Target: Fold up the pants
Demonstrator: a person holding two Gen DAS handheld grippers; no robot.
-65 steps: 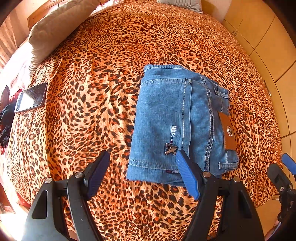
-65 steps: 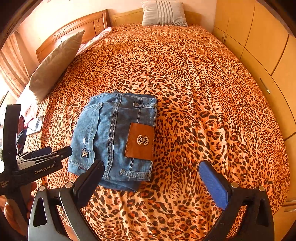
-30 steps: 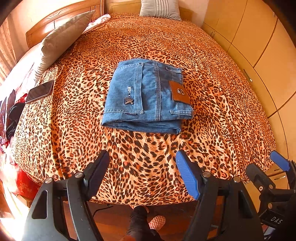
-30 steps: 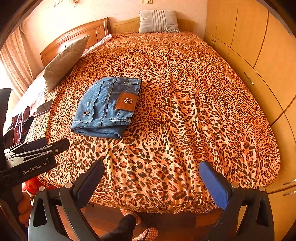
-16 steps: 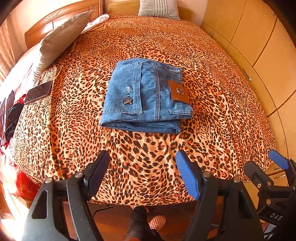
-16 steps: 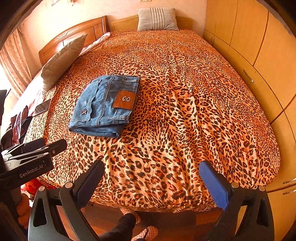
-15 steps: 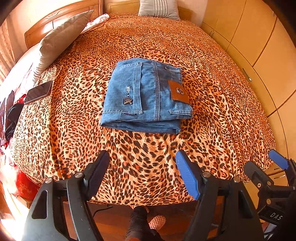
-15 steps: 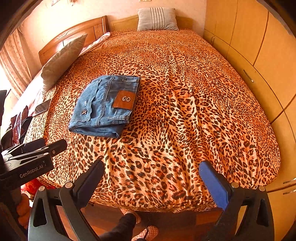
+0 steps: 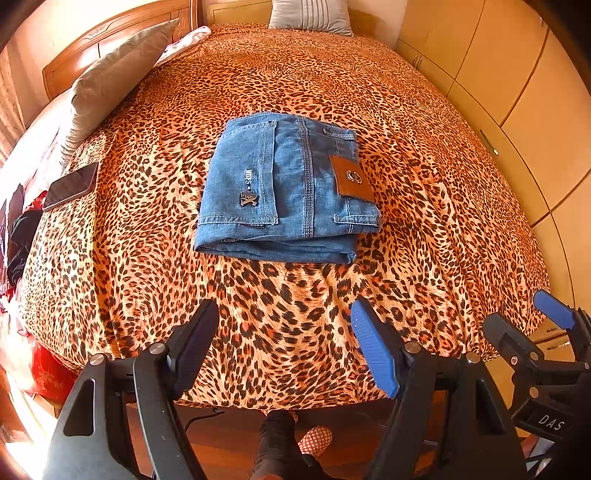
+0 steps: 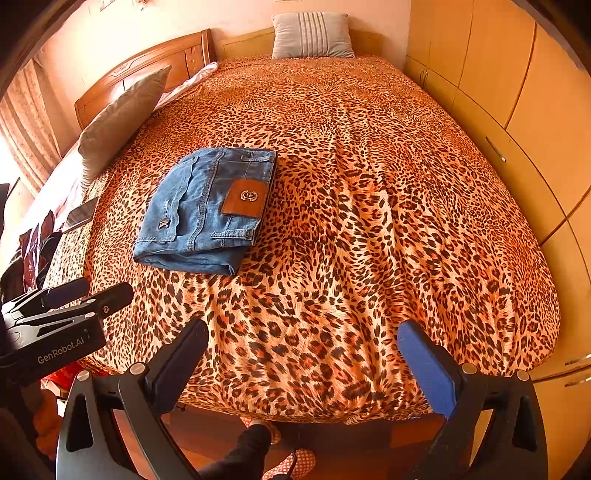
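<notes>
Two grippers, both with jaws spread wide and nothing between them, hang over the near edge of the bed (image 9: 424, 122), well apart from the one pair of pants (image 9: 284, 188). In the left wrist view the left gripper (image 9: 284, 332) fills the bottom of the frame and the folded denim sits above it, just left of center, with bare leopard-print cover in between. In the right wrist view the right gripper (image 10: 303, 350) is at the bottom and the pants (image 10: 207, 210) are up and to the left, in the left-center of the frame (so closer to the left gripper's side). Count-wise: one folded bundle of jeans, one brown leather patch (image 9: 351, 179) on top of it, two pillows — a grey one (image 10: 122, 122) at the upper left and a striped one (image 10: 312, 35) at the top center — and one phone (image 9: 70, 186) at the left edge of the bed. The bundle is roughly rectangular, its slightly longer axis running from the near edge toward the headboard (image 10: 147, 70), with the thick folded edge facing the bottom of the frame and the patch side toward the right. A person's leg and dotted slipper (image 9: 314, 439) show at the bottom.
</notes>
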